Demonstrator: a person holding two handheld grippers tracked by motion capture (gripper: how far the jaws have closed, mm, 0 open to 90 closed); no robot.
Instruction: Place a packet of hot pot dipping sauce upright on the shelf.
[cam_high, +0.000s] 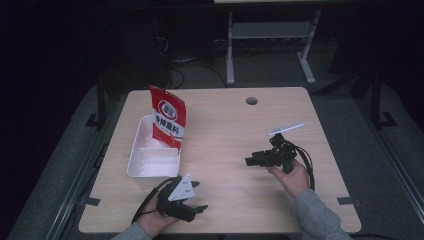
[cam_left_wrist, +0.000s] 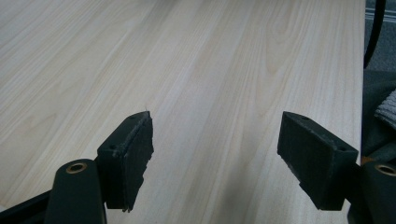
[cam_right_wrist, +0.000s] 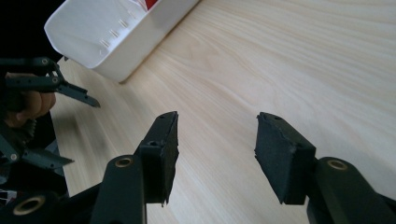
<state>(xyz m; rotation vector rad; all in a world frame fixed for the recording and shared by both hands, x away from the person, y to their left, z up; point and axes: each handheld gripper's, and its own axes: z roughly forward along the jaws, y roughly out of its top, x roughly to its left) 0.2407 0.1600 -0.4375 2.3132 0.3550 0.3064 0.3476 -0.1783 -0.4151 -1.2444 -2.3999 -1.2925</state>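
Observation:
A white tray (cam_high: 134, 160) stands at the table's left side, and a red pouch (cam_high: 168, 116) with white print stands upright in its far end. My left gripper (cam_high: 200, 196) rests near the table's front edge, just in front of the tray, its jaws pointing right. In the left gripper view its jaws (cam_left_wrist: 215, 140) stand wide apart over bare wood. My right gripper (cam_high: 250, 160) hovers right of centre and points left toward the tray. In the right gripper view it (cam_right_wrist: 217, 140) is open with nothing between the pads, and the tray (cam_right_wrist: 107, 42) lies ahead at upper left.
The wooden table (cam_high: 230, 125) has a round cable hole (cam_high: 251, 100) near its far edge. The left gripper (cam_right_wrist: 46, 86), held by a hand, appears at the left edge of the right gripper view. A grey metal frame (cam_high: 270, 30) stands on the dark floor beyond the table.

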